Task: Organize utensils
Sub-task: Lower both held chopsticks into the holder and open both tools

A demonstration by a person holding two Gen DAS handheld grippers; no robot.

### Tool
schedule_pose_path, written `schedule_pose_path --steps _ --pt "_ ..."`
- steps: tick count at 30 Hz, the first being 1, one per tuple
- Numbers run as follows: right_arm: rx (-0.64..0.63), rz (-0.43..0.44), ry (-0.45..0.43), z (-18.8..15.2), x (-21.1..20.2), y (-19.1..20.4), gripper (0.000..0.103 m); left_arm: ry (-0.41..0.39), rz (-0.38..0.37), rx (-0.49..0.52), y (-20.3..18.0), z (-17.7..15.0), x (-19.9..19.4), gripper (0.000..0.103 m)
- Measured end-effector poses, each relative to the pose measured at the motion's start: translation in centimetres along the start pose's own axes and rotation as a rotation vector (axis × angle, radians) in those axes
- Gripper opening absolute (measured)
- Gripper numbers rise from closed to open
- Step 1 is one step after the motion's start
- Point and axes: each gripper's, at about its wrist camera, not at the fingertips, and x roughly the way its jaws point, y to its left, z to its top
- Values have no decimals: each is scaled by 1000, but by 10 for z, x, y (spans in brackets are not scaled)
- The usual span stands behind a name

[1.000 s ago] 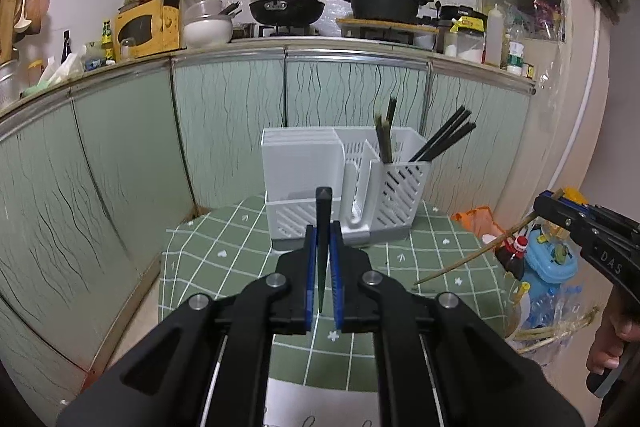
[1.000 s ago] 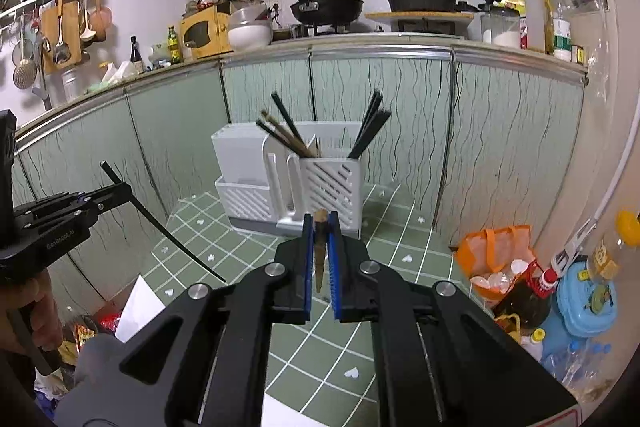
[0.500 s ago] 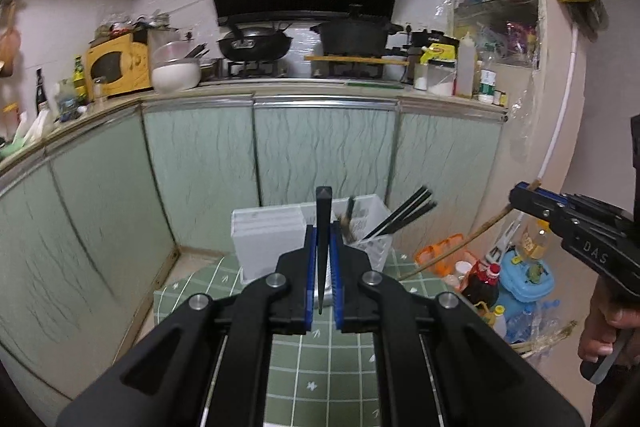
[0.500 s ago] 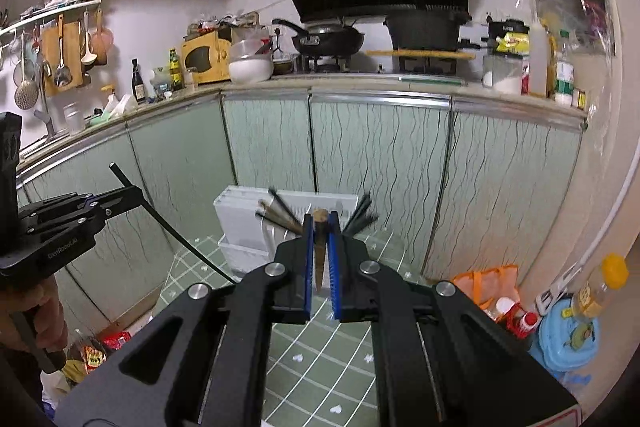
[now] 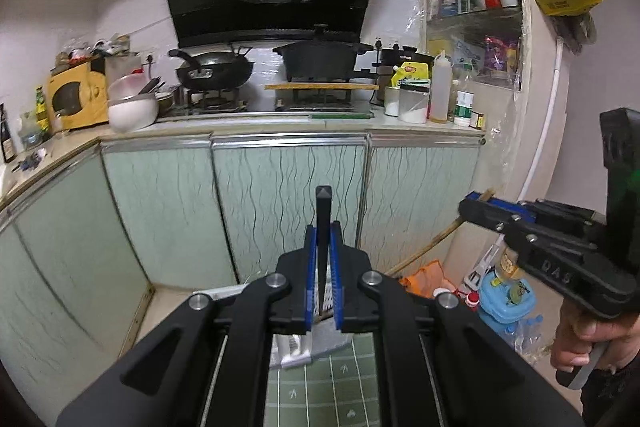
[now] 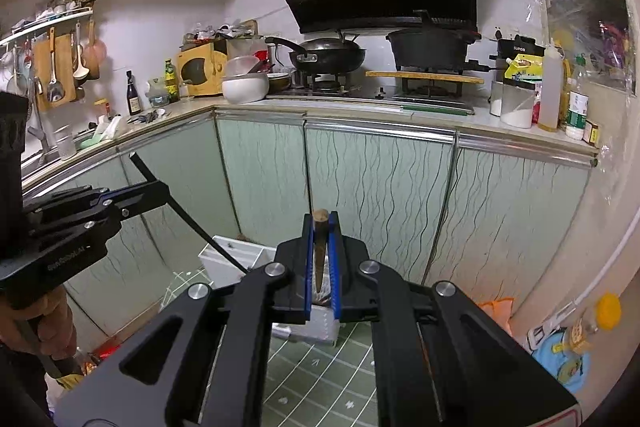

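1. The green checked counter point(image 6: 320, 379) lies low in both wrist views, with the kitchen cabinets behind it. It carries the white utensil rack point(image 6: 236, 259), mostly hidden behind the jaws in both views.

2. The left gripper point(image 5: 323, 251) has its jaws closed on a black chopstick point(image 5: 323, 203), which stands nearly upright between the blue pads. In the right wrist view the same stick slants down towards the rack.

3. The right gripper point(image 6: 320, 247) has its jaws closed on a brown wooden chopstick point(image 6: 320, 227), held about upright, its blunt end poking above the pads. Seen from the left wrist view, this stick slants down and away below the gripper.

4. Step in hand, as I judge it: both sticks are lifted clear above the counter and are being carried to the rack. Neither is in a slot yet.

5. The next move likely calls for bringing each tip over the rack's perforated holder, keeping the stick near vertical, lowering it in, then opening the jaws. Which compartment suits which stick cannot be told, since the rack is largely covered.
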Motion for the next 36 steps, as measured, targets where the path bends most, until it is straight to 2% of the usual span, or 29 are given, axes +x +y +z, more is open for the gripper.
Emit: schedule_pose_path --steps 7,16,24,30,31,32,33,34,35,36 --pt "23 13 46 4 51 -22 6 25 -24 -1 5 9 50 8" --pt "28 34 139 -30 114 -28 6 128 -32 -31 21 -29 118 8" --pt "30 49 186 -55 139 -27 6 173 -46 -32 21 -56 142 8" --pt "19 68 197 -57 142 -27 9 179 -46 -14 25 -61 142 9" --pt "22 71 199 -56 140 -29 21 182 -32 -8 26 -61 142 12" --pt "24 70 190 -55 138 -30 47 187 -19 -6 28 -60 141 35" --pt "21 61 166 -53 132 -32 62 185 -13 -1 31 -60 138 85" --pt "16 52 146 -51 126 -34 78 167 -3 3 34 -59 133 100" --pt "12 49 134 -49 121 -36 85 120 10 5 38 -58 124 99" --pt "13 48 129 -47 118 -38 89 116 7 6 42 -58 119 99"
